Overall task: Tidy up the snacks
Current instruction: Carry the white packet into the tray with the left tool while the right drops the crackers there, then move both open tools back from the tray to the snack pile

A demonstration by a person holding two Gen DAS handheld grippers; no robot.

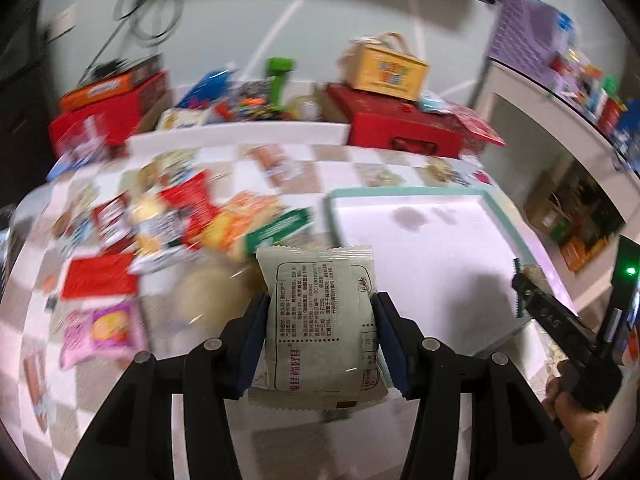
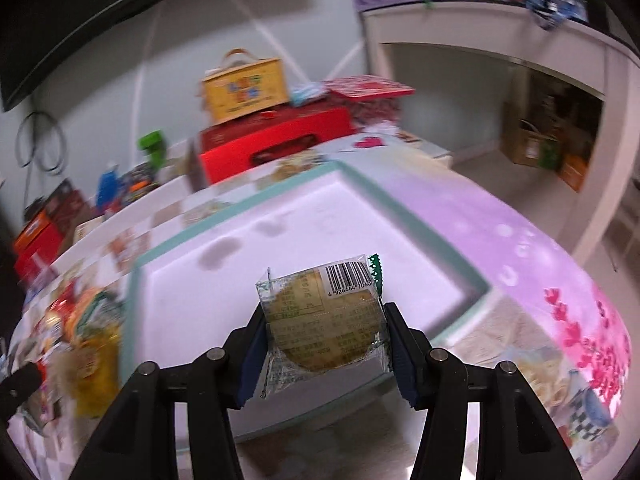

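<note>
My left gripper [image 1: 320, 336] is shut on a pale grey-green snack packet [image 1: 322, 320] with printed text, held above the table's near edge beside the tray. My right gripper [image 2: 326, 344] is shut on a clear-wrapped round biscuit packet [image 2: 324, 320] with a barcode, held over the near edge of the white tray with a teal rim [image 2: 236, 216]. The tray also shows in the left wrist view [image 1: 404, 192]; nothing lies in it. The right gripper shows at the right edge of the left wrist view [image 1: 520, 284]. A blurred pile of snack packets [image 1: 192, 220] lies left of the tray.
Red boxes [image 1: 400, 124] and a yellow carton with handles [image 1: 384, 68] stand at the table's back. A pink packet [image 1: 100, 328] and a red packet [image 1: 100, 276] lie near left. A white shelf unit [image 2: 500, 40] stands to the right.
</note>
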